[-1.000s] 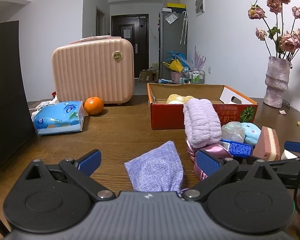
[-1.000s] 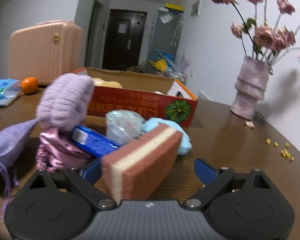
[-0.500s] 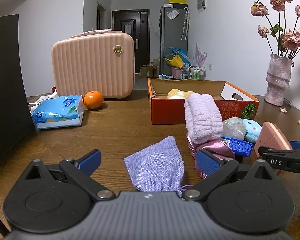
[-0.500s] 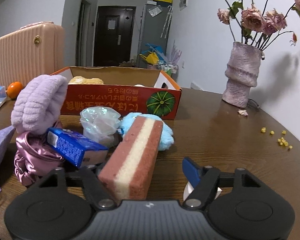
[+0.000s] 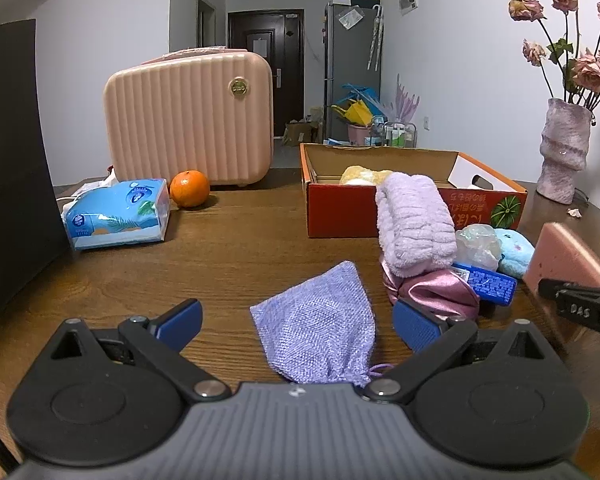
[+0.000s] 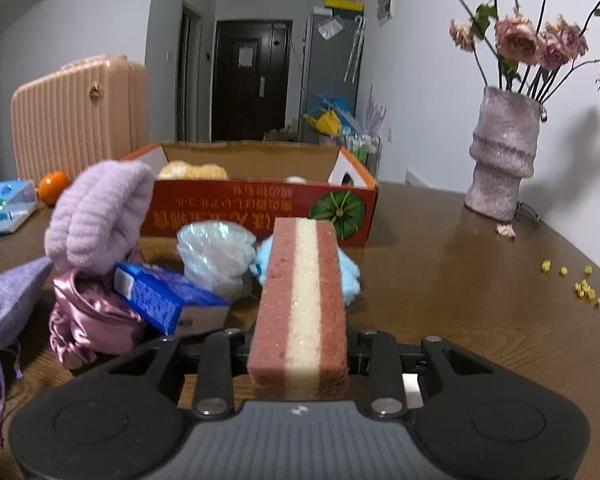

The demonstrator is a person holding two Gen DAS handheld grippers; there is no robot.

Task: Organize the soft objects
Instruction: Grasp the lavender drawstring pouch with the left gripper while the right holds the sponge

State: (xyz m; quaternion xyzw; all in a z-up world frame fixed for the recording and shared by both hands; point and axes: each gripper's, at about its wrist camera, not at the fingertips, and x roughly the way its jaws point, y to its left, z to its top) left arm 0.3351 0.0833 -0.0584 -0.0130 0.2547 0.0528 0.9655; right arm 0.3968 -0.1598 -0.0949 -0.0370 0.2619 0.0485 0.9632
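My right gripper (image 6: 300, 346) closes its jaws on a pink-and-cream layered sponge (image 6: 302, 296); both sides are pressed and it stands on edge, pointing forward. In the left wrist view that sponge (image 5: 560, 254) shows at the far right. My left gripper (image 5: 296, 320) is open, low over a lilac woven pouch (image 5: 316, 336) that lies between its fingers, untouched. Piled between the grippers are a fluffy lilac band (image 5: 414, 224), a pink satin bundle (image 5: 432, 294), a blue packet (image 5: 486, 282), a clear bag (image 5: 478, 242) and a light blue plush (image 5: 514, 250). Behind stands an orange cardboard box (image 5: 340, 216) holding a yellow plush (image 5: 360, 174).
A pink ribbed suitcase (image 5: 188, 116), an orange (image 5: 189, 188) and a blue tissue pack (image 5: 116, 214) stand at the back left. A black panel (image 5: 12, 160) blocks the left side. A vase of dried roses (image 6: 500, 156) and yellow crumbs (image 6: 580, 284) are on the right.
The right gripper's jaws have come together onto the sponge, which turned from slanted to straight along the gripper's line. The left gripper stayed open over the pouch.
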